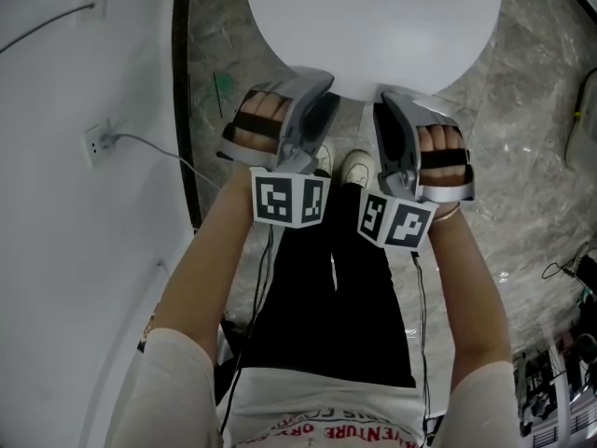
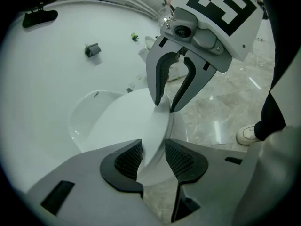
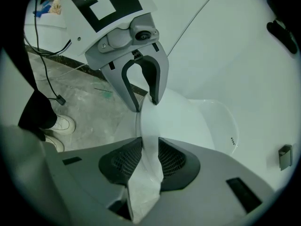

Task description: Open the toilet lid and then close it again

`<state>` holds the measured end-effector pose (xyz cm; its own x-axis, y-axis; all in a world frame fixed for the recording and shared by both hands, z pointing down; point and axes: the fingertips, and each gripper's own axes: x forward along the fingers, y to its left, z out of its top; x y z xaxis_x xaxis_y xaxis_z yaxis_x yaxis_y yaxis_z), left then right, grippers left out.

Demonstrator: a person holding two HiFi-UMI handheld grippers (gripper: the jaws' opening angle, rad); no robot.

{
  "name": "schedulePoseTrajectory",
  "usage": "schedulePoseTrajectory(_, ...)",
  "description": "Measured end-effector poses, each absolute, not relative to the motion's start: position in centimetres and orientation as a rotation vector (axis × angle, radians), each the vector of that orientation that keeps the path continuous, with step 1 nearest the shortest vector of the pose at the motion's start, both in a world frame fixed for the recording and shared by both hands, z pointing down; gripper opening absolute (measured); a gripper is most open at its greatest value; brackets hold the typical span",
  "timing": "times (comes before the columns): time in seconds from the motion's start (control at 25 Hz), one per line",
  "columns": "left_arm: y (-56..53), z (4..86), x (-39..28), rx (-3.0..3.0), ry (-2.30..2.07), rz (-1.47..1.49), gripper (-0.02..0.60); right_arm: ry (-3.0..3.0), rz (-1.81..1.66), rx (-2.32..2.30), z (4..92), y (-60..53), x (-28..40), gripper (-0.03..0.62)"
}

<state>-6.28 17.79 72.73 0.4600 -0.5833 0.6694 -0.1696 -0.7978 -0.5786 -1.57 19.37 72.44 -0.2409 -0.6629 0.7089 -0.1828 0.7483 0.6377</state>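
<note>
**A:** Two grippers sit at the front lip of the white oval plastic toilet lid point(image 1: 373, 26). It lies flat on the bowl, at twelve o'clock from the person. How will it handle?

**B:** My guess: light, stiff and glossy, so slippery. The thin lip is the only purchase. Take it at the six o'clock edge, farthest from the hinge, either side of centre. Lower it gently, since a dropped lid would slam.

**A:** Jaws?

**B:** On the left gripper point(image 2: 153, 157) the lip runs between the pads, but they look slack, not biting. The right gripper point(image 3: 149, 159) has both ribbed pads pressed on the lip, pinching it.

**A:** What does each view add?

**B:** Head view gives most of the oval, both grippers side by side and the white shoes point(image 1: 359, 168) at six o'clock. It shows no pad contact, and the hinge end is cut off. The gripper views show the pads at the lip, and each catches the opposite gripper.
</note>
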Motion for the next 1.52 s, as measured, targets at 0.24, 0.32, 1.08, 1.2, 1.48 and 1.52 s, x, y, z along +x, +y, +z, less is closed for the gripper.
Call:
schedulePoseTrajectory(0.24,17.3,70.9,-6.4,-2.297,0.643,-1.294,0.144,-1.799,-0.504,0.693,70.5,19.0,-1.7,0.083)
schedulePoseTrajectory(0.32,17.4,70.1,-6.3,-2.292,0.647,-1.289,0.141,-1.798,-0.498,0.701,69.6,19.1,-1.6,0.083)
schedulePoseTrajectory(1.08,11.6,50.1,-4.7,-2.285,0.653,-1.084,0.075,-1.770,-0.606,0.820,50.1,13.5,-0.6,0.041)
schedulePoseTrajectory(1.2,10.0,47.5,-4.2,-2.274,0.641,-1.072,0.069,-1.755,-0.602,0.806,47.5,11.9,-0.1,0.041)
schedulePoseTrajectory(1.48,6.7,43.4,-3.6,-2.291,0.597,-1.035,0.060,-1.713,-0.568,0.818,43.4,8.4,0.4,0.037)
schedulePoseTrajectory(1.52,6.3,43.0,-3.5,-2.291,0.586,-1.033,0.058,-1.708,-0.560,0.820,43.1,8.0,0.5,0.035)
